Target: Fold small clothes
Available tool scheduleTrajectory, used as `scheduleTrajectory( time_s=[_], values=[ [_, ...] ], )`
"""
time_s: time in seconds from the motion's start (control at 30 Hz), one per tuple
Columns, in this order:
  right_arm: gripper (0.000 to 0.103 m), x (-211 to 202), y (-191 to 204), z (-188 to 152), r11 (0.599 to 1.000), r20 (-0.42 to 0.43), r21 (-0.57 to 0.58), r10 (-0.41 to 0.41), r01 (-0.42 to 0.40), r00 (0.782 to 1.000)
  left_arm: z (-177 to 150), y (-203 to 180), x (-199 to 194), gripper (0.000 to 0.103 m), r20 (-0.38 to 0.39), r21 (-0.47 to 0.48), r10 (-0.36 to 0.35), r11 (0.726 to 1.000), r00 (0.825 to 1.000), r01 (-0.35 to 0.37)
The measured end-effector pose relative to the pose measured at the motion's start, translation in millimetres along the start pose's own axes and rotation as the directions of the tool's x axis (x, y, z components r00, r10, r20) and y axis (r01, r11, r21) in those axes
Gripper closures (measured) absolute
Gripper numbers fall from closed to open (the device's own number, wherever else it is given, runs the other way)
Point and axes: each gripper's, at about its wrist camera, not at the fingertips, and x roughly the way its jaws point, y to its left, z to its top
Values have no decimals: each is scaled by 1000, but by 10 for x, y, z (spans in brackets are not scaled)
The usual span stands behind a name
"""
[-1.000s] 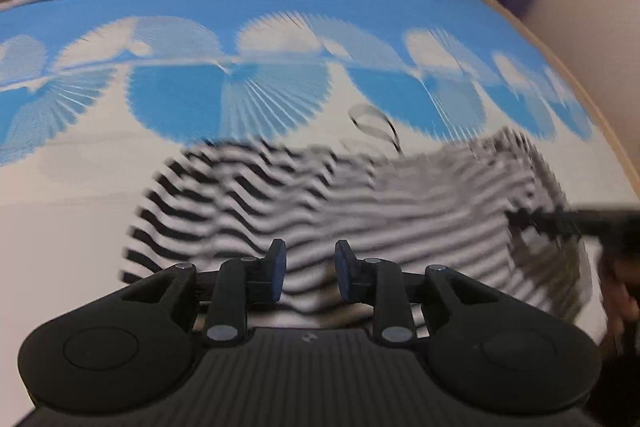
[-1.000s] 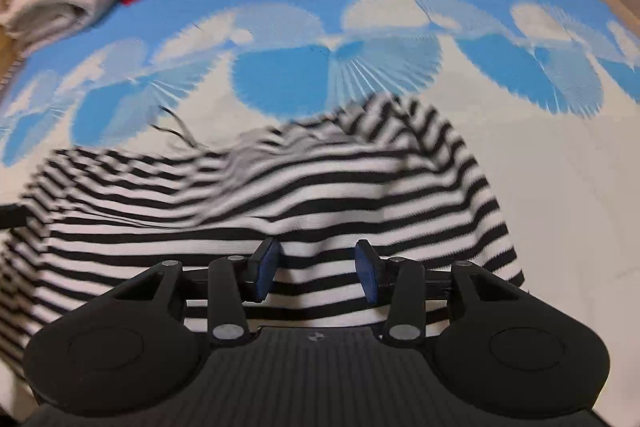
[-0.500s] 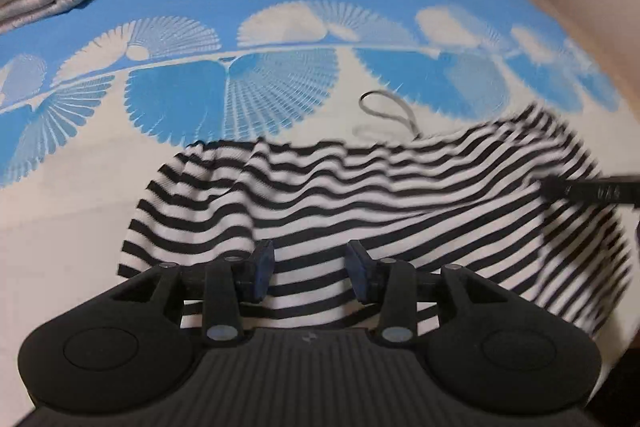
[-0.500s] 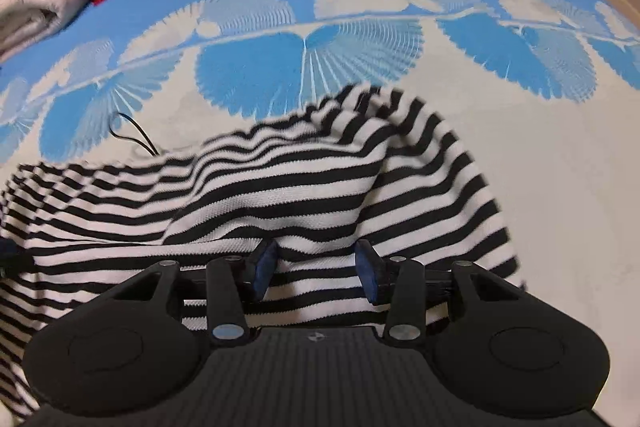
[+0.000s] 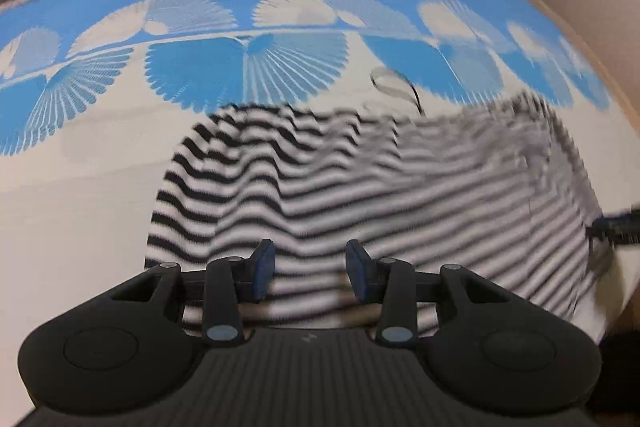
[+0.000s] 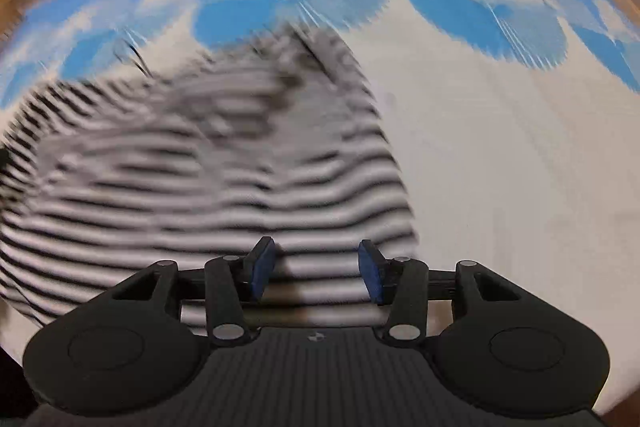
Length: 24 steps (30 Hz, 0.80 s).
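A blue-and-white fan-print bedspread (image 5: 80, 211) fills both views, with the black-and-white striped garment (image 5: 360, 195) lying across the middle of each frame. Only the left wrist view clearly shows a thin black loop (image 5: 394, 87) just above the garment. The left gripper (image 5: 310, 273), which has just been opening, and the right gripper (image 6: 316, 273) angle steeply down over the stripes, jaws apart, pads clamping nothing.
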Motion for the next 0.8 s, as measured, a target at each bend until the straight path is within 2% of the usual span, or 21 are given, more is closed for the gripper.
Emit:
scheduleTrajectory(
  time_s=[0.07, 0.17, 0.33, 0.37, 0.47, 0.53, 0.63, 0.8],
  values=[
    [55, 33, -30, -50, 1000, -20, -6, -25, 24, 999, -97, -46, -16, 59, -17, 31, 19, 999, 1000, -19],
    [55, -29, -3, -78, 1000, -2, -8, -28, 28, 1000, -206, -30, -31, 59, -49, 5, 45, 999, 998, -44],
    [54, -112, 22, -124, 1000, 8, -7, -27, 27, 1000, -321, 18, -199, 59, -24, -82, -19, 997, 1000, 17],
    [54, -99, 16, -129, 999, 3, -14, -35, 35, 999, -345, 16, -122, 59, -60, -72, -16, 997, 998, 11],
    [54, -58, 33, -144, 997, -9, -41, -68, 67, 998, -435, 17, 157, 59, -181, -16, 55, 998, 982, -59],
    [54, -103, 34, -161, 997, 13, -39, -72, 72, 997, -428, -12, 108, 59, -151, -8, 69, 997, 986, -71],
    [54, -294, 3, -195, 996, 88, -15, -84, 86, 993, -434, -47, -51, 57, -91, -14, 86, 996, 992, -88],
    [48, -686, -121, -340, 994, 225, 83, -92, 75, 970, -498, -69, -315, 53, -23, -38, 85, 996, 996, -85]
  ],
)
